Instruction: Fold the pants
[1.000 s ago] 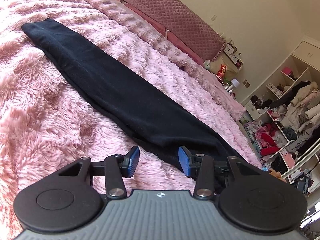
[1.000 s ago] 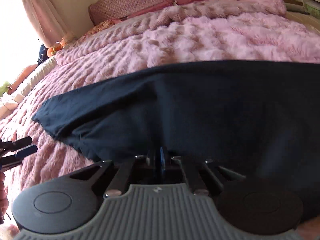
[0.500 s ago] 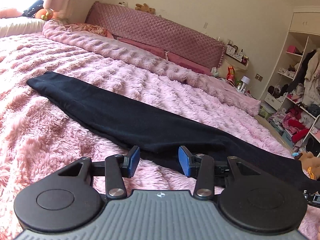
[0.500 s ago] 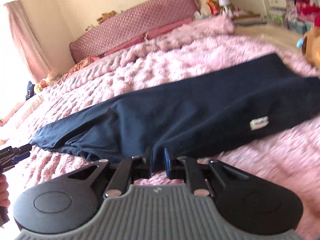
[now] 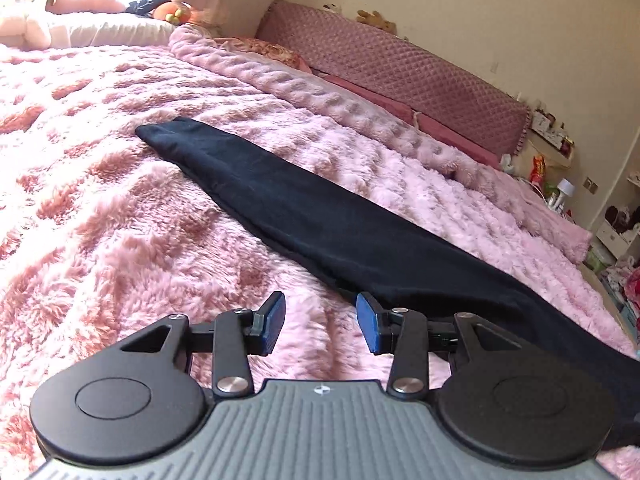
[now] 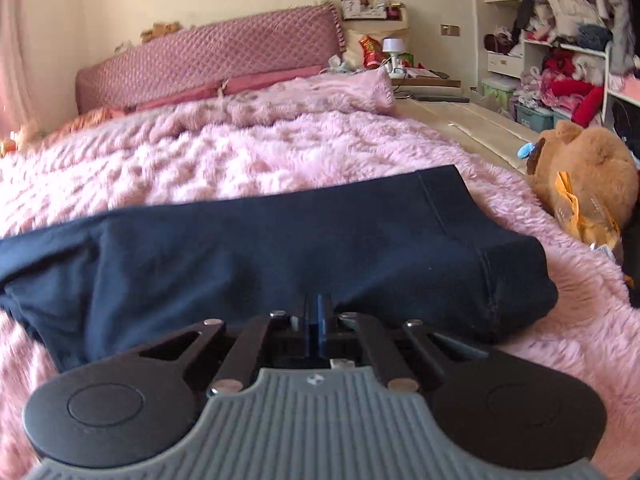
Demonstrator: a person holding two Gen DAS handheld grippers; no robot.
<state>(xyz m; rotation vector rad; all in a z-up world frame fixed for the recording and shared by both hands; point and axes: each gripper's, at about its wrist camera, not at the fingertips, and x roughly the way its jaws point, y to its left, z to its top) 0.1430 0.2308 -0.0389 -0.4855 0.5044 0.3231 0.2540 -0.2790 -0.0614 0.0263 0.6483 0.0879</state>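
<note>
Right wrist: dark soft pants (image 6: 280, 248), fluffy blanket (image 6: 280, 152)

Item: I see one pair of pants (image 5: 320, 224), dark navy, soft knit.
Shape: folded lengthwise into a long narrow strip, leg on leg.
Pose: lying flat, running diagonally from far left to near right in my left view.
Far end: the narrow leg end, edges lined up.
Near end: in my right view the pants (image 6: 280, 248) widen, with a stitched seam near the right edge; the near edge is bunched and lifted.
Surface: fluffy pink blanket (image 5: 120, 240).
</note>
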